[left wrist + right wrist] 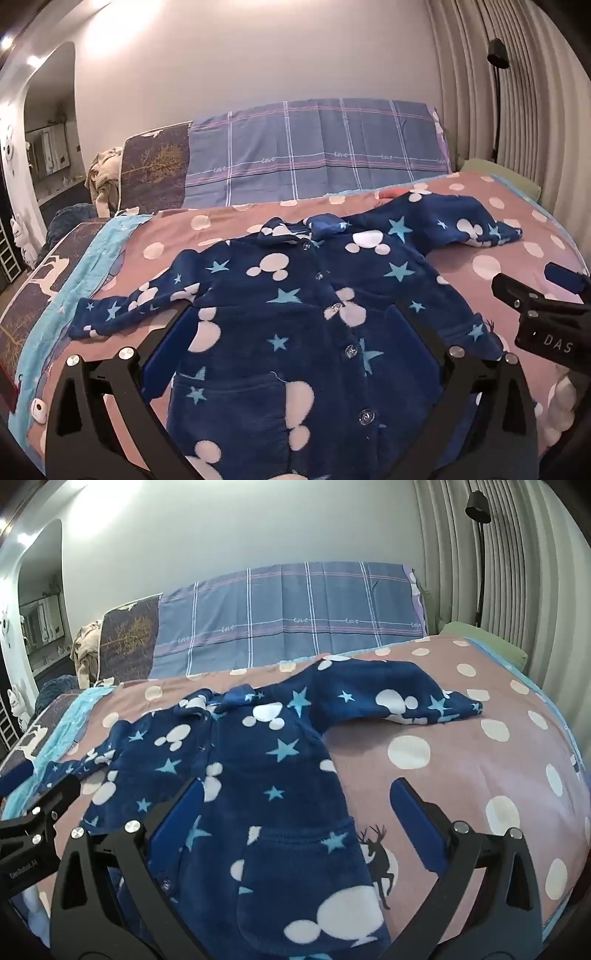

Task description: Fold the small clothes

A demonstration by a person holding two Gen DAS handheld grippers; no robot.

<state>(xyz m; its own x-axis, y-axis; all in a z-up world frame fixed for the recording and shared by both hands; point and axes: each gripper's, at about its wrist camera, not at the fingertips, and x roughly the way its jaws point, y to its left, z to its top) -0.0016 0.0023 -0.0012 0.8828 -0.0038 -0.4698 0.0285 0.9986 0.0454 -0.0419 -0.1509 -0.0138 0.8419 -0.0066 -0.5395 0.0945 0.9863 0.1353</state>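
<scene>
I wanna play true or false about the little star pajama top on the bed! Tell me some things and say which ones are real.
1. The blue top lies spread out flat on the pink dotted blanket. True.
2. The left claw is squeezing a sleeve. False: its jaws stand wide open above the top's front, gripping nothing.
3. The top has buttons running down its front. True.
4. The right claw is shut. False: it is open, hanging over the edge of the top and the blanket.
5. The top is covered in red hearts. False: it has light blue stars and white mouse-head shapes.
</scene>
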